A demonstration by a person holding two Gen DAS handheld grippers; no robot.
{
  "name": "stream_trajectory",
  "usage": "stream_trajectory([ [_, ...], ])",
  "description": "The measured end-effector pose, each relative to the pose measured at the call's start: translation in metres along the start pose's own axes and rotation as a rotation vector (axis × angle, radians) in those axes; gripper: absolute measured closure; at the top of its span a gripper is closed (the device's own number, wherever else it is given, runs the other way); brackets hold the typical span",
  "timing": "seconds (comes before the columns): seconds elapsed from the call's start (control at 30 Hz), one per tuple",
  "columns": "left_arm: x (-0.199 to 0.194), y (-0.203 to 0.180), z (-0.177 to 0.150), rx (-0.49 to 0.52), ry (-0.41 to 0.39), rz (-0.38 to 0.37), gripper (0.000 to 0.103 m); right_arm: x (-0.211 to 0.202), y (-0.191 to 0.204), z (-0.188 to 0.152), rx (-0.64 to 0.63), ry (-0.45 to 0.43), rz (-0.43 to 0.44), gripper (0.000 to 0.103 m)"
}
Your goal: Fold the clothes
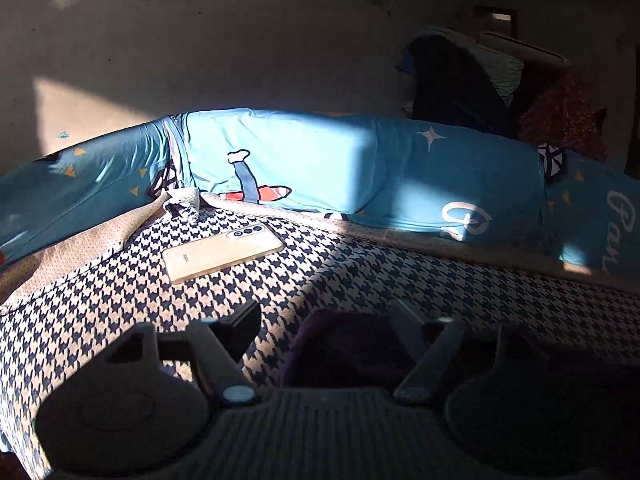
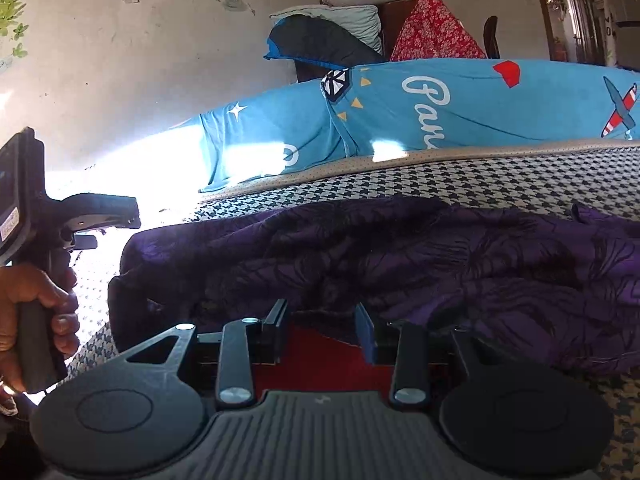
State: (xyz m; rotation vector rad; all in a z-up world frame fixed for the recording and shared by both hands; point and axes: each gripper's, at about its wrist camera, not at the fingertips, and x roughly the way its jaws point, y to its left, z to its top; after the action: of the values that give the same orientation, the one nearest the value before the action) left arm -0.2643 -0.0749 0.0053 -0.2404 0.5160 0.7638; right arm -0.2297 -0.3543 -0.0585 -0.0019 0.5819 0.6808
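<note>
the dark purple patterned garment (image 2: 400, 264) lies crumpled on the bed's black-and-white houndstooth cover (image 2: 460, 184), stretching from the left of the right wrist view out past its right edge. its near edge sits just ahead of the right tongs (image 2: 322, 328), whose two fingers stand partly apart; a fold of the purple cloth lies at their tips, but whether the pads press on it cannot be told, since that spot is in deep shadow. under the fingers a red surface (image 2: 320, 364) shows.

in the left wrist view the left tongs (image 1: 326, 332) hang with fingers apart, and a dark corner of the same purple garment (image 1: 344, 344) rests between them with no pad pressing on it. beyond them a gold smartphone (image 1: 224, 252) lies face down on the houndstooth cover, in a patch of sunlight, well apart from the garment. behind it runs a long bright blue cartoon-printed bolster (image 1: 360, 164) along the wall.

at the left edge of the right wrist view a hand (image 2: 36, 312) grips the black handle of the left tongs (image 2: 100, 216), held over the sunlit left end of the bed, just beside the garment's left edge.
</note>
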Motion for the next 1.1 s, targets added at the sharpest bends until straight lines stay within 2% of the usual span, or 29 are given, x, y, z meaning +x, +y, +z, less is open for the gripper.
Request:
stream_trajectory([
  [0.07,-0.005,-0.004,-0.003,0.010,0.012,-0.068,0.031,-0.005,-0.001,0.002,-0.006,-0.040,-0.039,0.066],
  [0.13,-0.010,-0.008,-0.010,0.019,0.054,-0.179,0.029,-0.010,-0.004,0.003,0.000,-0.060,-0.069,0.060],
  [0.27,-0.022,-0.019,-0.029,0.058,0.146,-0.381,0.027,-0.026,-0.014,0.007,0.014,-0.109,-0.138,0.059],
  [0.4,-0.041,-0.028,-0.046,0.139,0.173,-0.449,0.024,-0.047,-0.028,0.010,0.053,-0.146,-0.189,0.056],
  [0.57,-0.060,-0.032,-0.064,0.208,0.202,-0.448,0.023,-0.067,-0.051,-0.004,0.175,-0.080,-0.240,0.056],
  [0.7,-0.069,-0.030,-0.073,0.235,0.219,-0.422,0.023,-0.074,-0.062,-0.020,0.262,-0.020,-0.216,0.056],
  [0.9,-0.076,-0.024,-0.084,0.246,0.250,-0.403,0.021,-0.080,-0.060,-0.031,0.242,0.005,-0.225,0.056],
  [1.1,-0.072,-0.035,-0.094,0.299,0.281,-0.378,0.020,-0.067,-0.052,-0.042,0.204,0.085,-0.196,0.055],
])
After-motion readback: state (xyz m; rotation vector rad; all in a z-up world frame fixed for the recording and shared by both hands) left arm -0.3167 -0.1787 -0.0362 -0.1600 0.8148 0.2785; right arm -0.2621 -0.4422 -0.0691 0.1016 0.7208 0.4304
